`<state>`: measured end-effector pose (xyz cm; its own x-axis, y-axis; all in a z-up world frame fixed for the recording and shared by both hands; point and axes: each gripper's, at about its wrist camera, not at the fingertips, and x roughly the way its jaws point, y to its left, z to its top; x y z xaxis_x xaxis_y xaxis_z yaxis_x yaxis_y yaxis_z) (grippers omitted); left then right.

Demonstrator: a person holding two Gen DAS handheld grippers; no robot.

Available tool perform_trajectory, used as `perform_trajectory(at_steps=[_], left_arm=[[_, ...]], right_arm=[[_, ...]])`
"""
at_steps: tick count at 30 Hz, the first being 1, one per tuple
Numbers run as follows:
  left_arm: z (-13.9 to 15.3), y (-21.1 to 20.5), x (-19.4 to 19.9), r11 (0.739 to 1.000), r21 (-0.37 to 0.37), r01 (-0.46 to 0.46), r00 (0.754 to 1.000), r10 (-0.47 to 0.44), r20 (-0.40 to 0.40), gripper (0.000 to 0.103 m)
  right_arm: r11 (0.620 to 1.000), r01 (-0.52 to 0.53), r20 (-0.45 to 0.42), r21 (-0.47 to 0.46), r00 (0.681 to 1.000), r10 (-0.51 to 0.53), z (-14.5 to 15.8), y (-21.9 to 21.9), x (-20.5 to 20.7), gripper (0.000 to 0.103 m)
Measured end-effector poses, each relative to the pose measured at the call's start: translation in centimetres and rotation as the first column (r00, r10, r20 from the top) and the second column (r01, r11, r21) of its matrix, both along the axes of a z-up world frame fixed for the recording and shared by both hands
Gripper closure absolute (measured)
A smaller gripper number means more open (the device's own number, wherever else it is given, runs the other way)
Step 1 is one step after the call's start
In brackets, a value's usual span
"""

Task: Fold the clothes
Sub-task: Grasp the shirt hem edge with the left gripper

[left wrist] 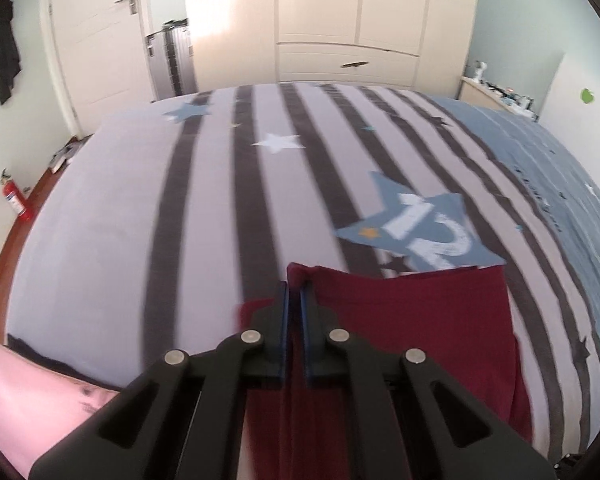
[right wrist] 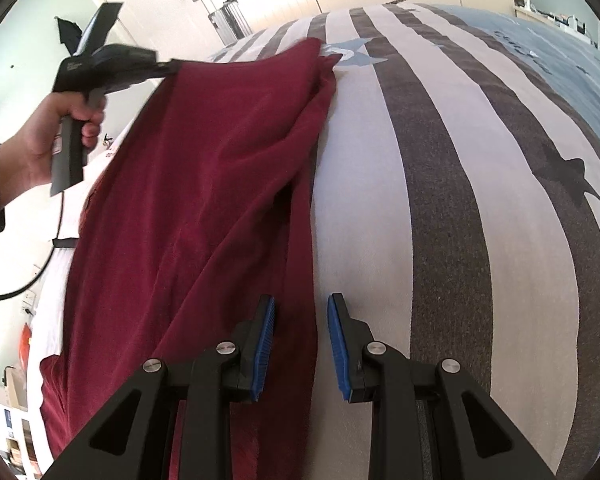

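Jaws of left gripper (left wrist: 294, 292) pinching maroon garment (right wrist: 204, 184), right gripper (right wrist: 301, 308) parted astride its edge

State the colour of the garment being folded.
Dark red, maroon; the garment shows best in the right wrist view.

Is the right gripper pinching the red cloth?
No, the right gripper has its jaws wide apart, with the edge of the red cloth lying loose between them on the bed.

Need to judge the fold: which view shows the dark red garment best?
Right wrist view: the dark red fabric garment stretches along the striped bedspread to the left hand-held gripper. Left wrist view shows only the pinched corner and part of it.
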<state>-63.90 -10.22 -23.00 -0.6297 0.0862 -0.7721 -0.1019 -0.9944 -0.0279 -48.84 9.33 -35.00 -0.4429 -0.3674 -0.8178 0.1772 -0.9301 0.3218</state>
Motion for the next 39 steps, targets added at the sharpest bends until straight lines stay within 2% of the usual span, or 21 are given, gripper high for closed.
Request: perform_trajectory(at_steps=[5, 10, 14, 18, 23, 26, 30, 31, 33, 34, 37, 39], left_arm=[[-1.8, -2.3, -1.1, 0.998, -0.037, -0.05, 0.998, 0.051, 0.034, 0.1], [-3.6, -3.8, -1.3, 0.995, -0.064, -0.08, 0.995, 0.083, 0.059, 0.1], [-4.5, -4.6, -1.0, 0.993, -0.097, -0.072, 0.995, 0.078, 0.064, 0.1], [-5.2, -5.2, -0.9, 0.994, -0.077, -0.079, 0.994, 0.085, 0.074, 0.1], [-5.3, -5.4, -0.8, 0.995, -0.055, -0.082, 0.994, 0.085, 0.066, 0.1], [-5.3, -5.5, -0.7, 0.996, -0.053, -0.075, 0.995, 0.078, 0.061, 0.1], [-5.5, -5.8, -0.5, 0.995, -0.056, -0.079, 0.995, 0.082, 0.056, 0.1], [-5.5, -5.8, -0.3, 0.995, -0.059, -0.08, 0.995, 0.083, 0.053, 0.1], [-5.3, -5.8, -0.2, 0.995, -0.055, -0.08, 0.995, 0.083, 0.048, 0.1], [-5.2, -5.9, -0.1, 0.995, -0.052, -0.084, 0.995, 0.087, 0.044, 0.1], [-4.4, -6.0, 0.2, 0.995, -0.032, -0.098, 0.995, 0.099, 0.025, 0.1], [-4.4, -6.2, 0.0, 0.994, -0.029, -0.108, 0.994, 0.108, 0.028, 0.1]], right_arm=[[1.0, 0.019, -0.006, 0.017, 1.0, -0.019, 0.4, 0.1, -1.3, 0.079], [0.998, 0.062, -0.035, 0.022, 0.998, -0.061, 1.0, 0.9, -4.5, 0.078], [0.995, 0.101, -0.053, -0.009, 0.993, -0.102, 0.9, 1.5, -10.0, 0.075], [0.988, 0.131, -0.039, -0.083, 0.99, -0.135, 0.3, 1.8, -16.2, 0.07], [0.978, 0.142, -0.011, -0.152, 0.989, -0.145, 0.5, 1.6, -22.0, 0.068], [0.992, 0.083, -0.041, -0.099, 0.995, -0.088, 1.6, -0.4, -23.4, 0.06], [1.0, 0.023, -0.009, -0.002, 1.0, -0.023, 0.5, -2.9, -24.1, 0.06], [1.0, 0.022, -0.007, 0.001, 1.0, -0.022, 0.3, -3.2, -24.3, 0.061], [1.0, 0.015, 0.0, 0.003, 1.0, -0.015, 0.5, -3.6, -25.0, 0.09], [1.0, 0.012, 0.004, 0.002, 1.0, -0.012, 0.6, -3.9, -25.5, 0.1], [0.998, -0.02, -0.049, 0.054, 0.999, 0.022, 2.6, -5.2, -26.4, 0.101], [0.997, -0.02, -0.054, 0.078, 0.998, 0.024, 2.9, -5.4, -26.6, 0.101]])
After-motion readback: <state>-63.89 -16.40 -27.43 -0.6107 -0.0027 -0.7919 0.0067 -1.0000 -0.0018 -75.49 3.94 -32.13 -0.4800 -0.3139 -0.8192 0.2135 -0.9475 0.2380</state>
